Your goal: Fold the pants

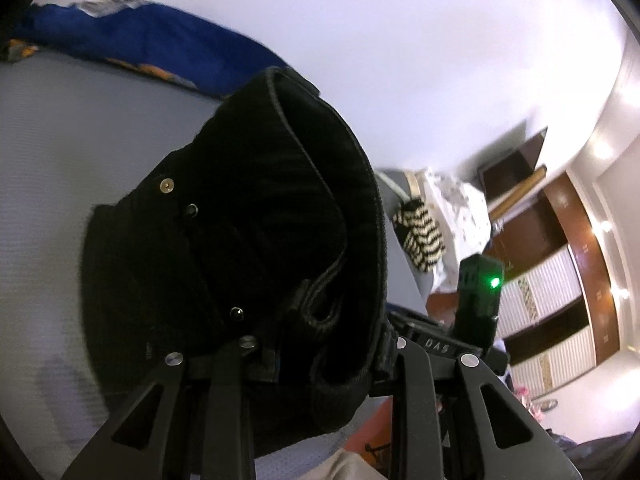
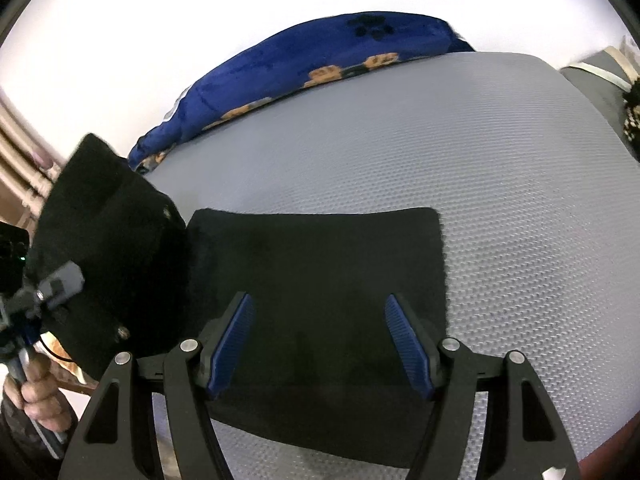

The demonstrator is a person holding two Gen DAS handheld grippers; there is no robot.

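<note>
Between our right gripper's (image 2: 320, 344) blue pads (image 2: 232, 344) we see only black cloth lying flat below them; the jaws stand wide apart and grip nothing. That cloth is the folded part of the pants (image 2: 320, 272), spread as a neat dark rectangle on the grey textured mattress (image 2: 500, 200), near its front edge. Its right side ends in a straight fold, well short of the mattress's right edge.

Our left gripper (image 1: 320, 360) is clamped on the waistband end of the pants, which bunches up between its black fingers (image 1: 224, 392) and rises as a thick dark roll in front of the lens. We make out metal buttons (image 1: 166, 186) and a belt loop on that raised part. In the right wrist view the same lifted flap stands at the left end of the flat rectangle, with the left gripper behind it and a person's hand (image 2: 36, 396) around its handle.

Along the far edge of the mattress lies a blue blanket (image 2: 304, 56) with orange patches and dark paw prints. At the far right corner we see a black-and-cream striped cloth (image 1: 420, 236), and beyond it brown and white wardrobe doors (image 1: 560, 288).
</note>
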